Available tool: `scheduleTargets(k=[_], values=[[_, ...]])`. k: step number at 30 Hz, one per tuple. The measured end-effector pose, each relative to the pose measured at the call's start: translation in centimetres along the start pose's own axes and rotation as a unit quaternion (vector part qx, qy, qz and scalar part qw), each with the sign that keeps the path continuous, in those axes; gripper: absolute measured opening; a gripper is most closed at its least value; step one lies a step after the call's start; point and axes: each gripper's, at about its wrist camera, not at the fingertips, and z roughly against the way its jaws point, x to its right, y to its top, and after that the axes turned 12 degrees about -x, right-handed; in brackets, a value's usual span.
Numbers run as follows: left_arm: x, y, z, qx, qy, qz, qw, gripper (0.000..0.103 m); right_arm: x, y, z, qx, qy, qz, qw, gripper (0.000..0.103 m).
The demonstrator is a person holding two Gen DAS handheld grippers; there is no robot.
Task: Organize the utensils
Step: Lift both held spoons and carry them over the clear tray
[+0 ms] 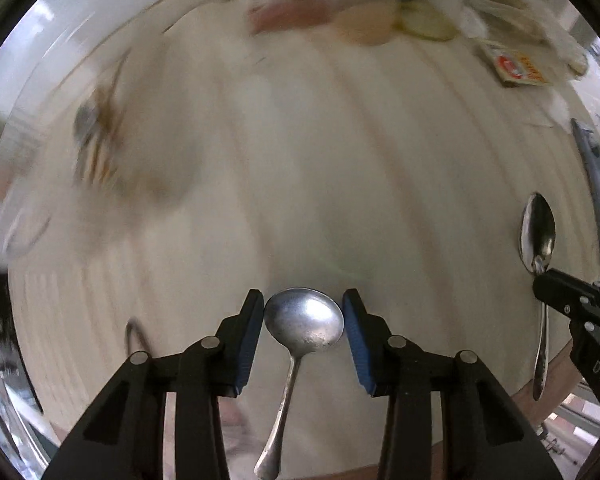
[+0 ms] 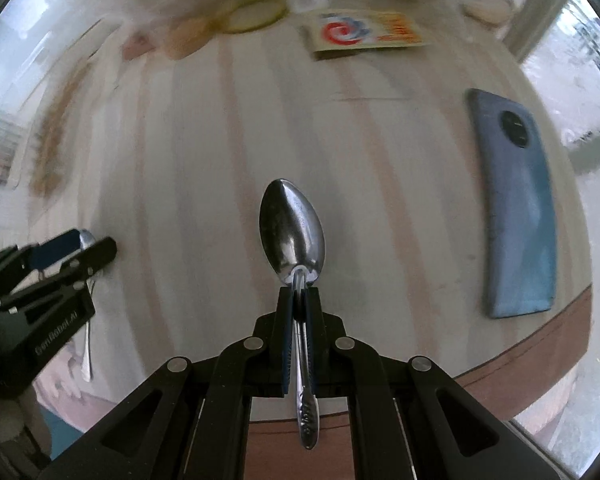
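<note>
My left gripper (image 1: 304,320) is shut on a round-bowled metal spoon (image 1: 304,322); its blue pads (image 1: 250,336) press the sides of the bowl and the handle hangs down toward the camera. My right gripper (image 2: 299,300) is shut on the neck of an oval metal spoon (image 2: 292,230), bowl pointing forward above the striped table. In the left wrist view the right gripper (image 1: 544,278) and its oval spoon (image 1: 538,232) show at the right edge. In the right wrist view the left gripper (image 2: 88,246) shows at the left.
A blue phone (image 2: 518,208) lies at the right on the pale striped table (image 2: 204,168), near its brown edge. A flat packet with a red swirl (image 2: 364,32) and blurred round items (image 1: 428,20) sit at the far side. Blurred brownish objects (image 1: 100,140) lie far left.
</note>
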Motion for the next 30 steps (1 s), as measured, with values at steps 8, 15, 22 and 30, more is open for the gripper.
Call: scheduleTargets(k=[8,15,22,30], values=[[-6.5,-3.0,-1.3,-0.025,-0.008,0.104,0.9942,0.037,-7.9,0.2,-0.9,-0.017,0.008,0.072,0.997,0.006],[-12.0,-4.8,-2.2,-0.034,-0.041,0.167,0.9845,0.037,-13.6,1.1,-1.3,-0.023,-0.006,0.123,0.992,0.006],[-15.5,-5.2,-3.2,-0.027,-0.062,0.153,0.9859,0.048,-16.4,2.1,-1.2,-0.021,-0.025,0.124,0.992,0.006],[-17.8,-6.8,-3.6,-0.025,-0.068,0.122,0.9899,0.057,-18.2,1.0,-1.3,-0.018,-0.040,0.117,0.992,0.006]])
